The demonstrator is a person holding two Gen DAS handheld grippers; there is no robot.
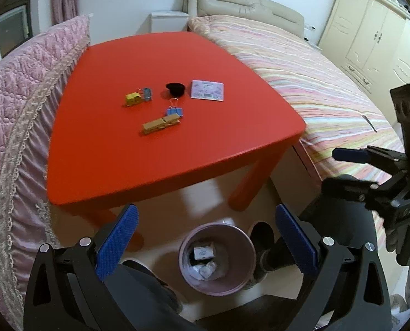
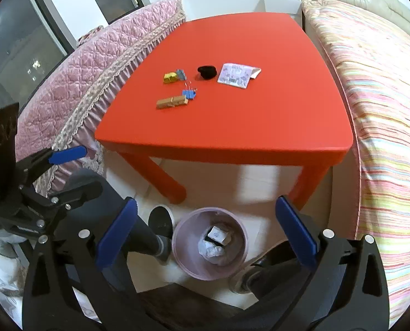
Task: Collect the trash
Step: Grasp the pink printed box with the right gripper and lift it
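Observation:
A pink waste bin [image 1: 239,281] [image 2: 182,259] stands on the floor before the red table [image 1: 177,149] [image 2: 232,127]; it holds a small white box [image 1: 204,252] [image 2: 218,234] and crumpled paper [image 1: 206,270] [image 2: 211,251]. My left gripper [image 1: 205,237] hangs open above the bin with nothing between its blue pads. My right gripper [image 2: 205,234] is open over the bin too, and empty. On the table lie a yellow wrapper [image 1: 133,98] [image 2: 170,77], a black lump [image 1: 175,88] [image 2: 207,72], a printed packet [image 1: 207,90] [image 2: 236,75], blue binder clips [image 1: 174,110] [image 2: 189,93] and a wooden clothespin [image 1: 160,124] [image 2: 172,101].
A pink quilted cover [image 1: 20,115] [image 2: 89,74] borders the table's left side, a striped bed [image 1: 315,88] [image 2: 384,110] its right. The person's legs and shoes [image 2: 160,220] stand beside the bin. A cream wardrobe [image 1: 370,33] fills the far right.

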